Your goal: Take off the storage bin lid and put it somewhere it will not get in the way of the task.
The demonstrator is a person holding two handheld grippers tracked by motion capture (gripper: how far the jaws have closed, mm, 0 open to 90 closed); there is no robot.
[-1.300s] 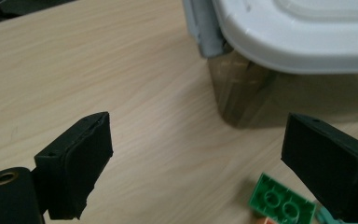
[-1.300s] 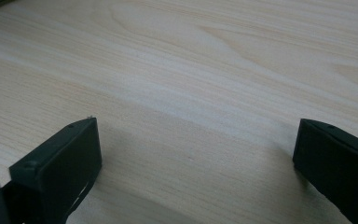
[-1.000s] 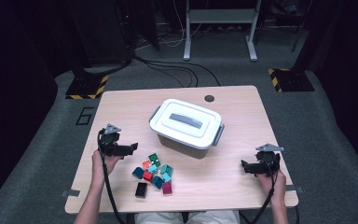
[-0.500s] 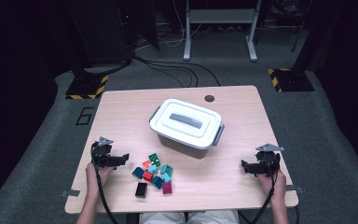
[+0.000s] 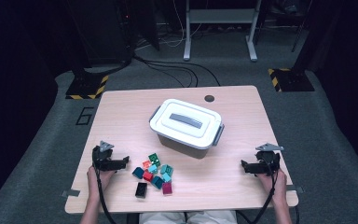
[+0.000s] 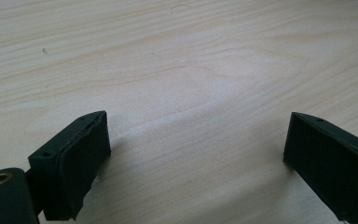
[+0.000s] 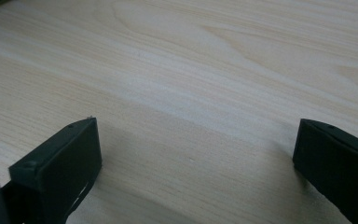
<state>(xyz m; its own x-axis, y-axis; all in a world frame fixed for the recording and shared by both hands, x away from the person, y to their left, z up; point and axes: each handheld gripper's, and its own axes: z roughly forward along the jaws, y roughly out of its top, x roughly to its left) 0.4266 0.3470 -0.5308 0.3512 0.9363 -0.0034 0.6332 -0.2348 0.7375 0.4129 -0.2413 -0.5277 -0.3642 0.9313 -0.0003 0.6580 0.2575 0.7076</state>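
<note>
At the near edge of the wooden table (image 5: 121,116), the person's two forearms are coming in from below, each hand gripping a two-jaw tool. The left gripper (image 5: 121,162) is sitting low over the near-left part of the tabletop, its jaws pointing right toward a cluster of small blocks (image 5: 154,171); in the left gripper view its black jaws are standing wide apart over bare wood grain, with nothing between them. The right gripper (image 5: 245,166) is sitting low at the near-right corner, its jaws pointing left; in the right gripper view its jaws are likewise spread wide over bare wood and are clasping nothing. Between the two tools, nearer the left one, the blocks are lying loosely together on the table: a black block (image 5: 141,189) is lying nearest the person, a dark red block (image 5: 167,188) is lying just to its right, and teal, red and green pieces are crowding together just beyond them, some touching. The left gripper is near this cluster but apart from it; the right gripper is well apart from it. Farther off, about the middle of the table, a white lidded bin (image 5: 186,123) with a grey handle on its lid is standing closed, turned slightly askew. Beyond the table's far edge, cables are trailing across the grey floor (image 5: 51,121).
</note>
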